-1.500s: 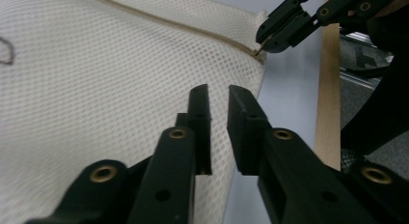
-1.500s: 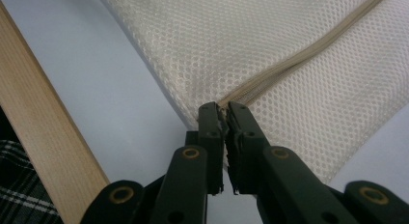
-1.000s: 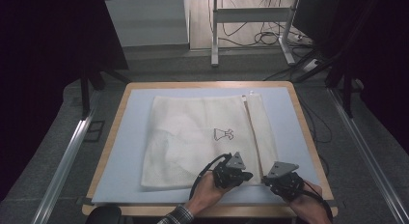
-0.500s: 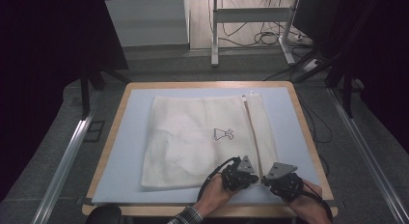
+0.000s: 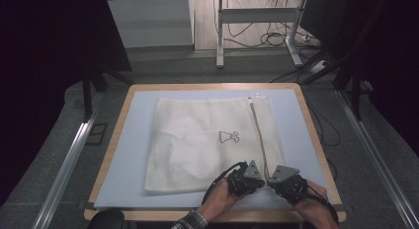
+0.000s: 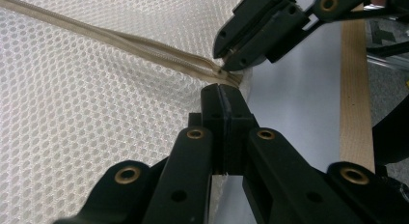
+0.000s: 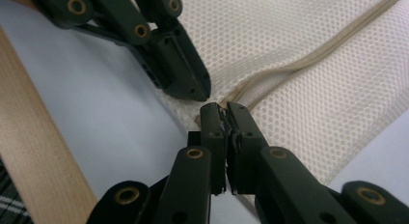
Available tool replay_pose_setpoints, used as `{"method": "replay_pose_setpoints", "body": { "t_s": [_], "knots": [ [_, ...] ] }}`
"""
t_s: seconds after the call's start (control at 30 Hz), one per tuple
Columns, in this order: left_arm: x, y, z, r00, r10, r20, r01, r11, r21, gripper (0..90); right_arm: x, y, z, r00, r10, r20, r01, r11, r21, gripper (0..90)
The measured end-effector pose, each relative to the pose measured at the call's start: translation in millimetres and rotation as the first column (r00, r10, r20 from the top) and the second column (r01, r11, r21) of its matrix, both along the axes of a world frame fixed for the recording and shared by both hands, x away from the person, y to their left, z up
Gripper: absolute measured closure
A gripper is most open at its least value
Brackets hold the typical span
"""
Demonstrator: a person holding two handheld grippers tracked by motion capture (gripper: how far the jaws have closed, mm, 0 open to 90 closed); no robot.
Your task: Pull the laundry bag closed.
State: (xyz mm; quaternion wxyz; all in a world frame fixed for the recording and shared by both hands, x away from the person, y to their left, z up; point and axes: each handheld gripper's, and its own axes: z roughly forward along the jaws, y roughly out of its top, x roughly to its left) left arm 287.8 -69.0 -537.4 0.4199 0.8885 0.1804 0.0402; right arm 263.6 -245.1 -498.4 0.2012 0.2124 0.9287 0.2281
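While the blue table mat [image 5: 128, 155] carries the white mesh bag [image 5: 197, 140] near its centre, the left gripper [image 5: 253, 177] and right gripper [image 5: 274, 178] both pinch the zipper [image 5: 258, 135] at the bag's near end.

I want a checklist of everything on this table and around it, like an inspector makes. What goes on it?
Surface: pale blue mat on a wood-edged table.
Job's things: white mesh bag lying flat, its beige zipper running along the right side.
Clutter: nothing seen.
Grippers: left gripper shut at the zipper's near end; right gripper shut on the zipper's end beside it.
Cables: black cable trailing from the left gripper; loose cables on the floor behind.
Surroundings: metal stand, dark curtains.
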Motion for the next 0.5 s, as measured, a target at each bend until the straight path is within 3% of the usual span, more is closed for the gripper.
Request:
{"method": "replay_pose_setpoints", "body": {
  "t_s": [0.1, 0.5],
  "knots": [
    [0.1, 0.1, 0.0, 1.0, -0.001, 0.001, 0.001, 1.0, 0.001, 89.9, 1.8, -0.3, 0.1, 0.9997, -0.015, 0.021, 0.015, 0.9998, -0.011, 86.2],
    [0.0, 1.2, 0.7, 0.9997, -0.012, 0.019, 0.011, 0.9996, 0.024, 89.8, 13.8, -3.0, -1.6, 0.9998, -0.02, 0.004, 0.02, 0.9997, 0.017, 85.9]
  ]
}}
